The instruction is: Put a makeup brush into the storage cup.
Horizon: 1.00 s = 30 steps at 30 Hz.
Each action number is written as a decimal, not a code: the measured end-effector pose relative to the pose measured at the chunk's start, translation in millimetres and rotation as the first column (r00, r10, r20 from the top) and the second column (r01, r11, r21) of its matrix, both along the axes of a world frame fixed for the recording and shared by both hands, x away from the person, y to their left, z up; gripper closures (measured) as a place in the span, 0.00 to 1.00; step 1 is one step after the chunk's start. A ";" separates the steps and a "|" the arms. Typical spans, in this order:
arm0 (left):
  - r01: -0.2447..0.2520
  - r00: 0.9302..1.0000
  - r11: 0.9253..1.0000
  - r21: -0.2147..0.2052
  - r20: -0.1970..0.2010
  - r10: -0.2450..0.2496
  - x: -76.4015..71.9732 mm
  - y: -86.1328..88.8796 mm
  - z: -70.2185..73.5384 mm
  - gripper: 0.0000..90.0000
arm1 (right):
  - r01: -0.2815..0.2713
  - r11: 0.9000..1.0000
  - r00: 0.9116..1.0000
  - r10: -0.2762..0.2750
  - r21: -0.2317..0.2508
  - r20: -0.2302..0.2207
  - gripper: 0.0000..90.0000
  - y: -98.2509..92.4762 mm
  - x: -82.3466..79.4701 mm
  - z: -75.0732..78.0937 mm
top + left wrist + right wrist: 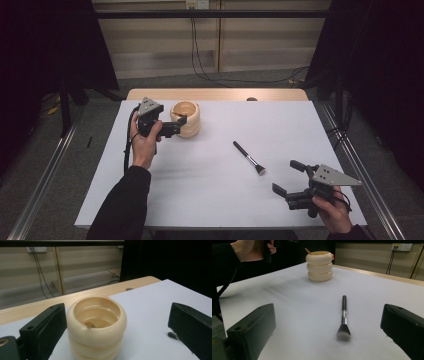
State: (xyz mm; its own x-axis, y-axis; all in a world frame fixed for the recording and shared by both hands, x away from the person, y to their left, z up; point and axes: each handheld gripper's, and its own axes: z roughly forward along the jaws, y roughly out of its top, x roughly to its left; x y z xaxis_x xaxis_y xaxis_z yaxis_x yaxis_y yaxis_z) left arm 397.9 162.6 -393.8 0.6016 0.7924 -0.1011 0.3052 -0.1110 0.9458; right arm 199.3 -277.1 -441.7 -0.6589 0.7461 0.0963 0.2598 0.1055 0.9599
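At far left of the counter (210, 200), our left hand-held gripper (181, 123) stands spread around the cream ringed pot (188, 119); our right hand-held gripper (287, 177), also spread, faces the brush (249, 157).

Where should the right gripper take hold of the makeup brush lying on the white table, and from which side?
Probably on the slim black handle of the makeup brush, above the metal ferrule, coming down from above with the jaws straddling it crosswise. It lies flat on the table, bristles toward the open right gripper, so the soft head gives no firm hold.
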 end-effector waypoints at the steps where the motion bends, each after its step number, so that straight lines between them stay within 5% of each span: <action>1: 0.005 1.000 1.000 -0.009 -0.001 -0.005 -0.9 1.5 -0.4 0.02 | 0.001 1.000 1.000 -0.001 0.000 0.000 0.00 0.0 0.0 0.0; 9: -0.043 0.998 0.998 0.040 0.037 0.042 -15.8 9.2 -0.6 0.02 | 0.013 1.000 1.000 -0.013 0.005 0.001 0.00 -0.4 0.1 0.1; 11: -0.038 0.999 0.999 0.012 0.037 0.037 -20.3 11.0 -1.5 0.02 | 0.012 1.000 1.000 -0.012 0.003 0.003 0.00 -0.9 0.5 -0.2; 25: -0.011 0.999 1.000 0.015 0.034 0.010 -52.7 13.9 -6.0 0.01 | 0.024 1.000 1.000 -0.024 0.003 0.002 0.00 -2.9 0.9 0.0; 30: 0.006 1.000 1.000 -0.015 0.026 -0.005 -63.4 14.3 -7.1 0.01 | 0.036 0.999 0.999 -0.036 0.006 0.007 0.00 -2.8 0.7 0.0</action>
State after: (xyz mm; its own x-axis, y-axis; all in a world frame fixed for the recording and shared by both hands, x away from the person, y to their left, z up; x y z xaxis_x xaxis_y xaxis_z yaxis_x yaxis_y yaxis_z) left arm 334.5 176.9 -400.9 0.6085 0.7875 -0.0976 0.2799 -0.0979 0.9550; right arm 200.0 -279.9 -441.7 -0.6324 0.7687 0.0958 0.2560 0.0907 0.9624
